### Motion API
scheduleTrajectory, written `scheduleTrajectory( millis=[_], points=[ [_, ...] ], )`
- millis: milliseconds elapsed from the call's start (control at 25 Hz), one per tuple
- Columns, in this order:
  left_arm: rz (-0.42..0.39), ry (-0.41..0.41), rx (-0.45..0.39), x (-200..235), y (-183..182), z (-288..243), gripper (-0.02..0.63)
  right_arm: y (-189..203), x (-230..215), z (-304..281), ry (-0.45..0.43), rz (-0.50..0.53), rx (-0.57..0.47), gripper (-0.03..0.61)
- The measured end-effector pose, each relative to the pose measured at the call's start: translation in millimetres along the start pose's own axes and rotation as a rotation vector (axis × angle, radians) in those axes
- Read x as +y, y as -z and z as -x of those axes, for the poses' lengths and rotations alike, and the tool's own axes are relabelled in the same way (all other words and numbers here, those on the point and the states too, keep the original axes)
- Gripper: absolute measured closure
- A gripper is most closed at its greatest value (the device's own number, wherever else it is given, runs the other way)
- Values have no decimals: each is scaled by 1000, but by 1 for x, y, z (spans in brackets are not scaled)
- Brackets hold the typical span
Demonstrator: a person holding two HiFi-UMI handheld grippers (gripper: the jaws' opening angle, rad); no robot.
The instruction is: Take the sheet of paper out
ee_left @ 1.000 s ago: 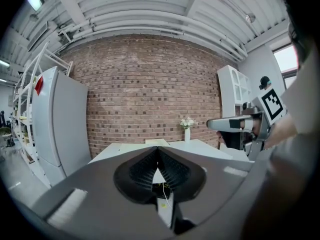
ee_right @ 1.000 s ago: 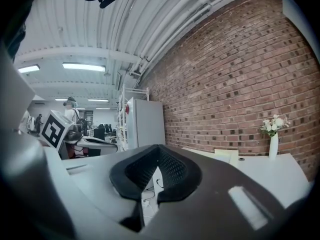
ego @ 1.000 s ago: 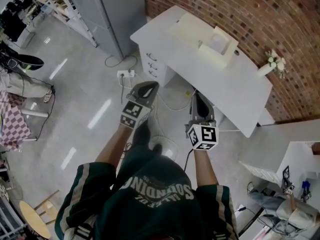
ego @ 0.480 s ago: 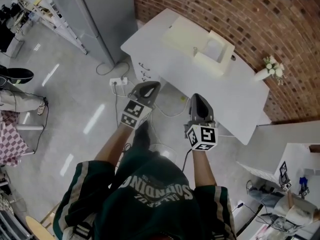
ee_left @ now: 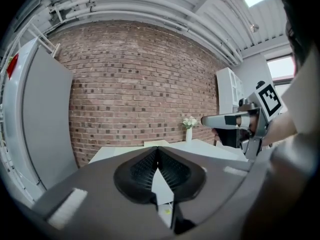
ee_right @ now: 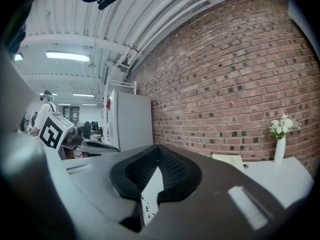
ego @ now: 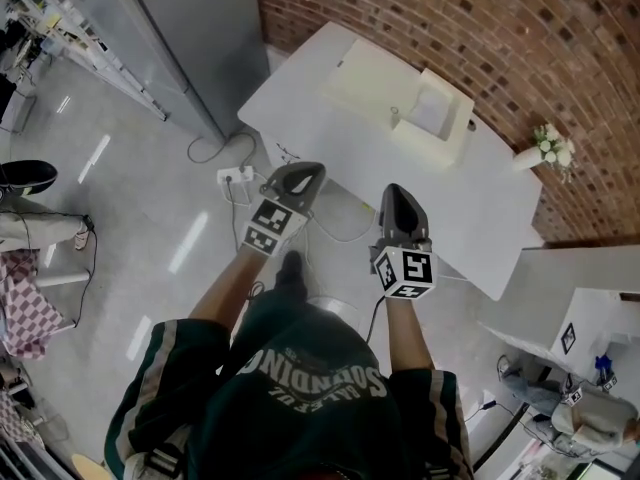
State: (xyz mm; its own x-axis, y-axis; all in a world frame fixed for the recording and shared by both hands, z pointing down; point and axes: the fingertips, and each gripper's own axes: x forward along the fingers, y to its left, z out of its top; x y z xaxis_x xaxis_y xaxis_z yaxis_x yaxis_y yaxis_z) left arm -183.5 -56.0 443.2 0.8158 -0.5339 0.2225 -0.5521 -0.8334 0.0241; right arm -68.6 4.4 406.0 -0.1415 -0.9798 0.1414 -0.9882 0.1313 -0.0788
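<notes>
Head view showed left gripper (ego: pixel 297 173) and right gripper (ego: pixel 399 196) both clenched empty, held out short of the white desk (ego: pixel 475 196), probably because the sheet of paper (ego: pixel 433 110), seemingly lying in the cream printer (ego: pixel 375 78) there, wasn't within reach.

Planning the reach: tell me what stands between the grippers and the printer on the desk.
Nothing visible does. Only open air and bare desk lie between the left gripper, the right gripper and the printer.
</notes>
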Motion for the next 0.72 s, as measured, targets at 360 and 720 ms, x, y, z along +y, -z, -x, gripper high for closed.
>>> scheduleTrajectory(
  millis=[360,720],
  points=[
    [-10,67,2,49,2,-29,603,-14,-3,-49,75,13,-8,578],
    [-12,171,9,42,8,-72,603,-1,-35,-40,193,-3,-8,578]
  ],
)
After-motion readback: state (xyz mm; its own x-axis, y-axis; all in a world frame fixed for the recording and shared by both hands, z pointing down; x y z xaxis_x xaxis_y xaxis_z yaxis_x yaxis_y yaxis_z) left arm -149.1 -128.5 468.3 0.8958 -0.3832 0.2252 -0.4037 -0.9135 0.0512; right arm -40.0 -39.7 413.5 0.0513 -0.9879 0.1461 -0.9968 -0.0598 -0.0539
